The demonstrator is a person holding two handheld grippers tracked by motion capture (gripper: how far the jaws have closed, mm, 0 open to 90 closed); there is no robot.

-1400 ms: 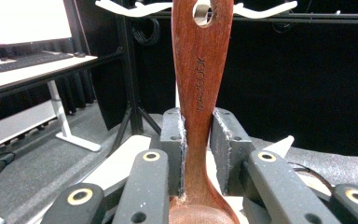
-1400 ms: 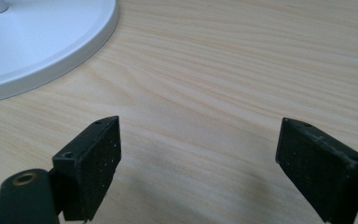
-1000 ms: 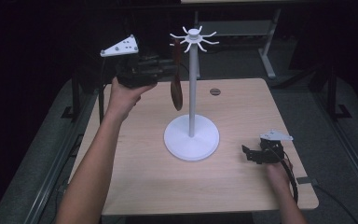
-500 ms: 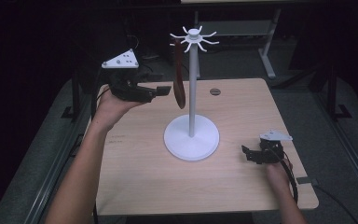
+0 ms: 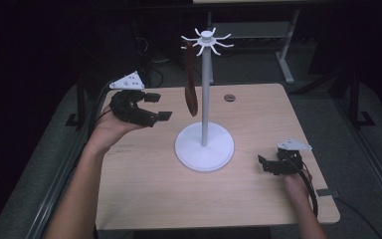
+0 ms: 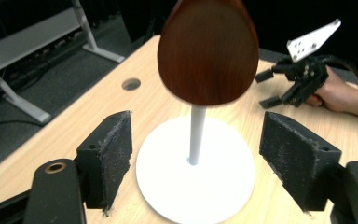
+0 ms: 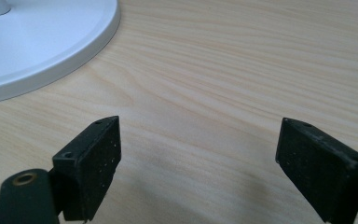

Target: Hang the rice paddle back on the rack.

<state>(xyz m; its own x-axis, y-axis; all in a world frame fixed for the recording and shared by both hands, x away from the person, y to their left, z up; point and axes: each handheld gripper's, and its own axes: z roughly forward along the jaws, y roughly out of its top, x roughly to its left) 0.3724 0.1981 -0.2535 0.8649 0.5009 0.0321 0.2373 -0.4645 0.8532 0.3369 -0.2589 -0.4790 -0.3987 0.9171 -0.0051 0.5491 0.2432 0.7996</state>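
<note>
High view: the left claw [image 5: 154,106] is spread wide and empty, raised above the table [image 5: 144,184] beside a dark wooden spoon [image 5: 191,94] hanging from a white stand [image 5: 205,144]. The right claw [image 5: 265,165] rests low near the table's right edge.

Left gripper view: rough black pads [image 6: 117,154] gape apart; the spoon's smooth oval bowl hangs between them, untouched.

Right gripper view: the right claw's jaws stand wide over pale woodgrain, gripping nothing.

No readable text, label, brand, number or sign is seen on anything in the views.
</note>
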